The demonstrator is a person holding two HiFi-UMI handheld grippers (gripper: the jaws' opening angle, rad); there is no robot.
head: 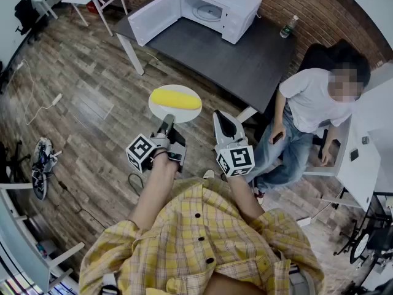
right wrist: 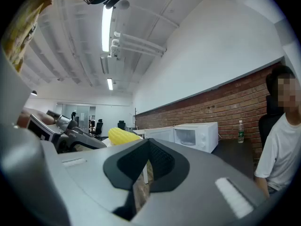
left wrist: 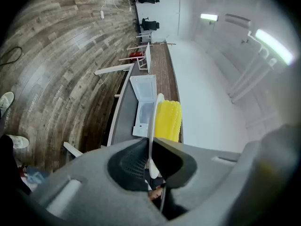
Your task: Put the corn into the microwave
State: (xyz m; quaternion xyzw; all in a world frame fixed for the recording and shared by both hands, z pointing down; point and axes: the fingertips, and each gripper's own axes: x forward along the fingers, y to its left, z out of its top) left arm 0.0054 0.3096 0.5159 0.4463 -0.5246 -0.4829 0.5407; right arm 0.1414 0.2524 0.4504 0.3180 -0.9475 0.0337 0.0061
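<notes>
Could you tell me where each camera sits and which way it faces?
Head view: on the person's head, facing steeply down at left gripper, right gripper, corn, plate, microwave; forearms and checked shirt show.
Left gripper view: on that gripper, rolled sideways, along jaws shut on the plate's rim.
Right gripper view: on that gripper, level, toward the microwave; the left gripper shows.
Shared: all three show corn and microwave.

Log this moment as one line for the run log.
left gripper: shut on round white plate rim | yellow corn cob: on plate | right gripper: shut, empty | white microwave: door open
</notes>
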